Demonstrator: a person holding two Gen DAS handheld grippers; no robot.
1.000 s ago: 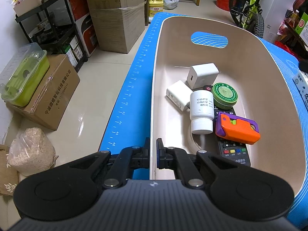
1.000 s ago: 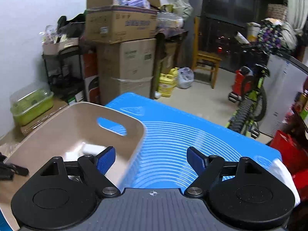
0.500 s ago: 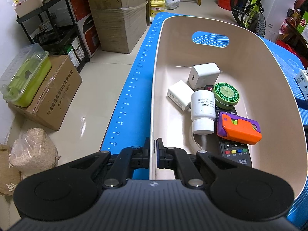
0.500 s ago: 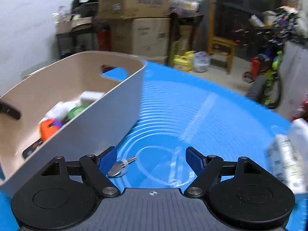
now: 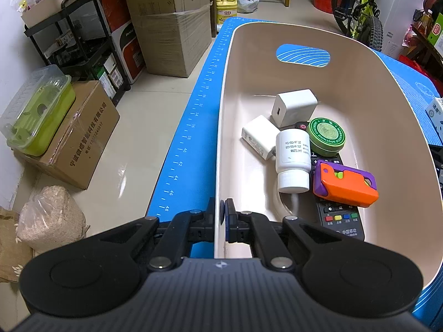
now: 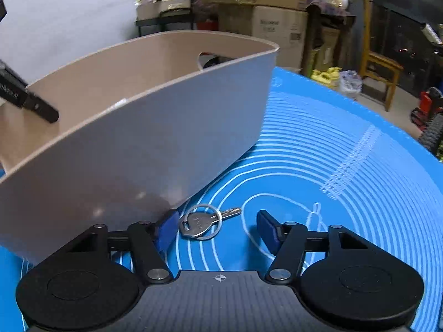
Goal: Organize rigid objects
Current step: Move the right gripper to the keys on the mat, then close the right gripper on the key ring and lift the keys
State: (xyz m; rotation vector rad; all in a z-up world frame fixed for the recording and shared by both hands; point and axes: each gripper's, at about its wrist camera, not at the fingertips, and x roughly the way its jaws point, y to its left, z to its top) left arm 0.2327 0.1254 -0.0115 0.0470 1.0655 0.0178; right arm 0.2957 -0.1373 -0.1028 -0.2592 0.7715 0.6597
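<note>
The right gripper point(image 6: 217, 228) is now sitting low over the blue mat point(image 6: 346, 171), having dropped from above the bin point(image 6: 144, 138), and its fingers have just been closing, though not yet touching anything. The key point(image 6: 200, 221) on its ring is lying between them, nearer the left finger, just beside the bin's wall, so a pickup looks imminent. The left gripper point(image 5: 220, 215) is pinching the bin's near rim.

The left tool point(image 5: 221, 217) points steeply down, its jaws pinched shut on the thin bin wall point(image 5: 218, 149) between the pads. The right tool point(image 6: 217, 231) tilts down toward the bench, its jaws have just been closing and remain apart, with a key point(image 6: 205, 221) between the fingertips, untouched.
</note>
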